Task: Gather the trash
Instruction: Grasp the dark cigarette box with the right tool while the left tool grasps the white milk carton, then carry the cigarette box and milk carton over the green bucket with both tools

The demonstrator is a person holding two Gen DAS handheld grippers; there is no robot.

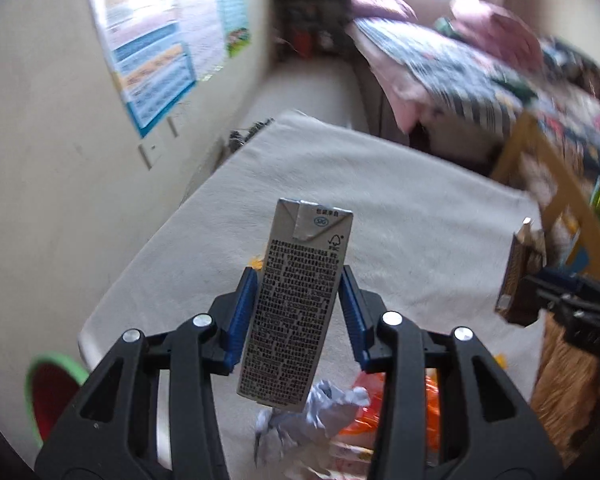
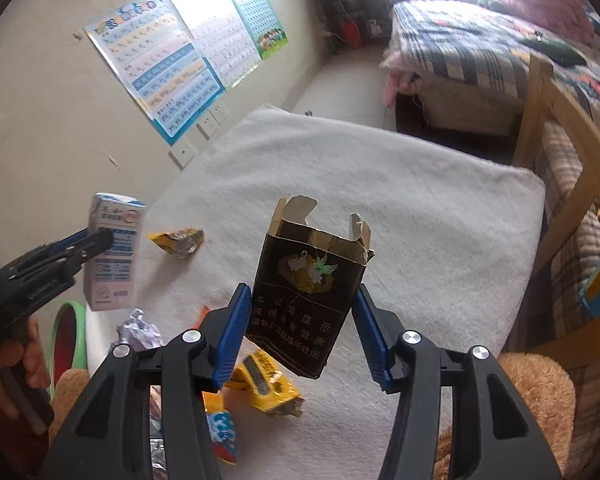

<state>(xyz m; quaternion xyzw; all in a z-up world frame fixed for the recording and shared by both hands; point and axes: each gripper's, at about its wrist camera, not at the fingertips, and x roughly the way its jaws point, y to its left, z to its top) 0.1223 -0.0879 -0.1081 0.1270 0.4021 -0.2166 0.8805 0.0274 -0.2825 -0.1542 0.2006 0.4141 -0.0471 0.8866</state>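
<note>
We hold 2 tools: the left tool (image 1: 298,312) pinches 1 drink carton (image 1: 296,304) and the right tool (image 2: 300,326) pinches 1 torn-open black cigarette pack (image 2: 310,300), both lifted above the white-covered worktop (image 2: 400,208). Below lie 1 crumpled paper ball (image 2: 138,330) and 2 yellow wrappers (image 2: 178,240). Its inside is hidden.
</note>
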